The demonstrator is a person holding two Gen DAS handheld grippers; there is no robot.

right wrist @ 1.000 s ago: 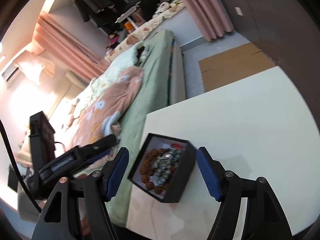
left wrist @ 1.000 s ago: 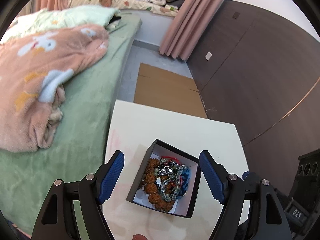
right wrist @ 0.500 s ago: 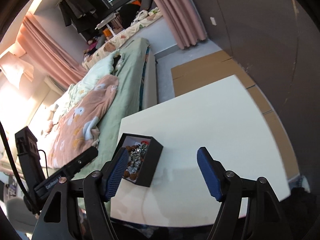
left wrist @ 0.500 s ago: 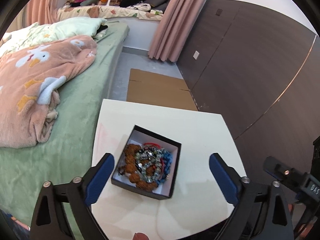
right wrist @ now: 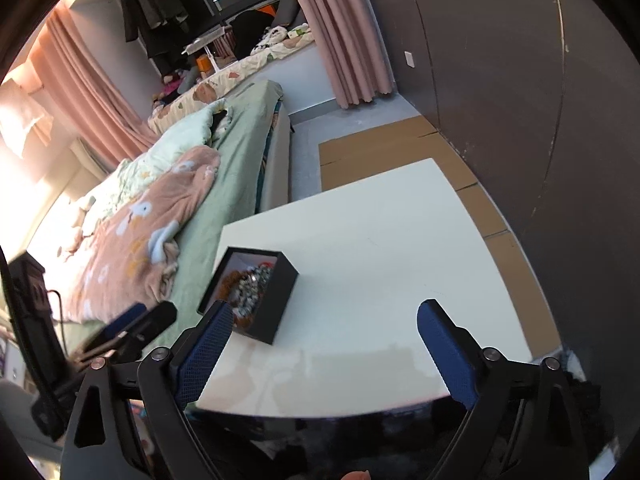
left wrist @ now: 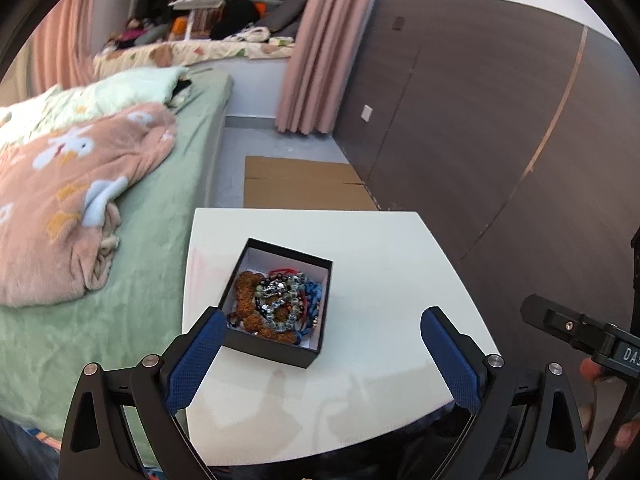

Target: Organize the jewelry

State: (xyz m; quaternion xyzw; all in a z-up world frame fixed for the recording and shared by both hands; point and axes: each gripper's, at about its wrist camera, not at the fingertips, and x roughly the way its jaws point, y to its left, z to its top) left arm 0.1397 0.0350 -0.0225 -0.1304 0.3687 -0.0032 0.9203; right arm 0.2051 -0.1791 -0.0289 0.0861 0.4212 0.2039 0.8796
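With the open black cardboard box (left wrist: 280,304) of mixed bead bracelets (left wrist: 276,300) sitting at 9 o'clock on the white square table (left wrist: 380,264), both the left gripper (left wrist: 320,354) and right gripper (right wrist: 324,344) hover wide apart and empty, so the sorting looks about finished or paused, and any next move calls for descending onto a single strand

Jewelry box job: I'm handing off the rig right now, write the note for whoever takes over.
Left gripper: open, empty, hovering near the table's front edge.
Right gripper: open, empty, also above the front edge.
Black jewelry box: lidless, on the white table near its bed-side edge, apart from both grippers.
Done: brown beads, clear-bead bracelets, red and blue cords lie piled inside the box; nothing loose on the table.
Left: unclear; perhaps untangling the pile.
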